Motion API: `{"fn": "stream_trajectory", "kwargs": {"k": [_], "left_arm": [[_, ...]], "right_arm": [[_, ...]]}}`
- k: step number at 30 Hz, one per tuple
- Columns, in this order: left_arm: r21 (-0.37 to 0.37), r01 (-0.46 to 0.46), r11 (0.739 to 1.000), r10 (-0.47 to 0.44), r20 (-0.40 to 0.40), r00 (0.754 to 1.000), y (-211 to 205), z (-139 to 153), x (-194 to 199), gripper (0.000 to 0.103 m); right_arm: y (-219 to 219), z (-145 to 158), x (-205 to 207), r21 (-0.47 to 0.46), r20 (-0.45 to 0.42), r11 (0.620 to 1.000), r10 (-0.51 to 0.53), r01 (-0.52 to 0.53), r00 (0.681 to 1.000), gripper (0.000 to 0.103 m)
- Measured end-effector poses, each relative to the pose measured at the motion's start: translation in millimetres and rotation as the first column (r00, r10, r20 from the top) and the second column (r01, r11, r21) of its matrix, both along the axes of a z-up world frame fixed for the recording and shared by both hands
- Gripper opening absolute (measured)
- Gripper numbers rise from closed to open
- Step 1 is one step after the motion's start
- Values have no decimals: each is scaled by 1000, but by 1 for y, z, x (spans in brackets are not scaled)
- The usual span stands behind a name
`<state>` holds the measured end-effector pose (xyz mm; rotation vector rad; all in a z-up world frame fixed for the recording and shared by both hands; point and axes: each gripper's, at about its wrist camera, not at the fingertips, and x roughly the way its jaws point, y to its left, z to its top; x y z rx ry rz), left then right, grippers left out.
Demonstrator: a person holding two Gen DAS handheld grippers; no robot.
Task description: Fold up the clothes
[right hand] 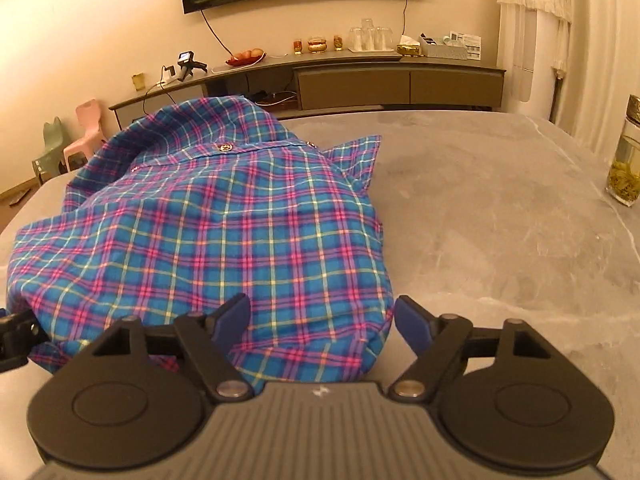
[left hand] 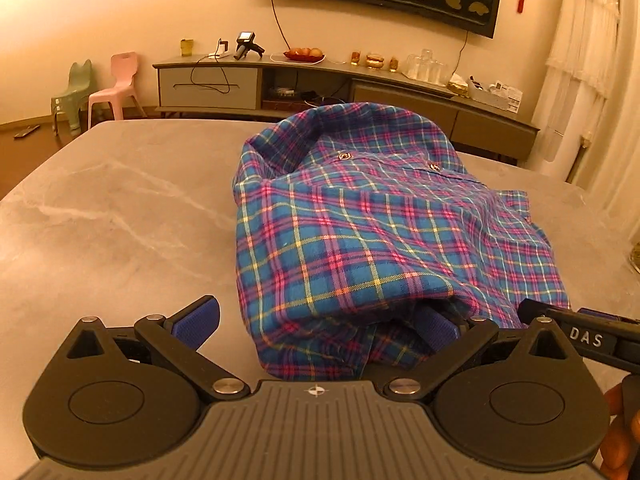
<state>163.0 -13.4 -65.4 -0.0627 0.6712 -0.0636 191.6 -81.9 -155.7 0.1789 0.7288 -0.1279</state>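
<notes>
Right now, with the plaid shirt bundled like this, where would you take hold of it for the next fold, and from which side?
I would take the plaid shirt by its near folded edge, coming in low from the near side of the table. That edge lies closest, with layers stacked and bulging. The right gripper already straddles it with open jaws; the left gripper is open at the other near corner.

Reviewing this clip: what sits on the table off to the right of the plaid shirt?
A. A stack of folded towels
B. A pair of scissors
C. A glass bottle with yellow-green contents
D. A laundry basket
C. In the right wrist view a glass bottle with yellow-green contents at the bottom stands on the grey table, apart from the plaid shirt.
</notes>
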Motion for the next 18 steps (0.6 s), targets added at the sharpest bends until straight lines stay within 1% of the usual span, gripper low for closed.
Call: {"fn": "stream_trajectory", "kwargs": {"k": [7,11,14,15,16,17,18], "left_arm": [[23,5,1000,-6,37,999,-9,16,-9,103],[34,19,999,-21,59,998,-15,25,-16,102],[42,30,999,-33,48,998,-19,23,-14,102],[52,25,998,-27,40,999,-20,19,-8,102],[65,17,998,-19,29,999,-23,15,-1,102],[88,14,996,-16,16,1000,-25,12,7,97],[116,14,993,-14,2,1000,-27,10,16,91]], "right_arm": [[-6,6,-12,32,5,999,-3,3,1000,81],[-6,9,-16,39,13,999,-4,4,1000,84],[-6,7,-20,42,16,999,-15,14,1000,85],[-6,2,-19,48,7,999,-7,7,1000,76],[-5,-6,-9,79,-34,996,44,-41,998,58],[-3,-14,1,112,-73,990,96,-88,993,6],[-2,-15,8,134,-87,985,122,-109,989,6]]}}
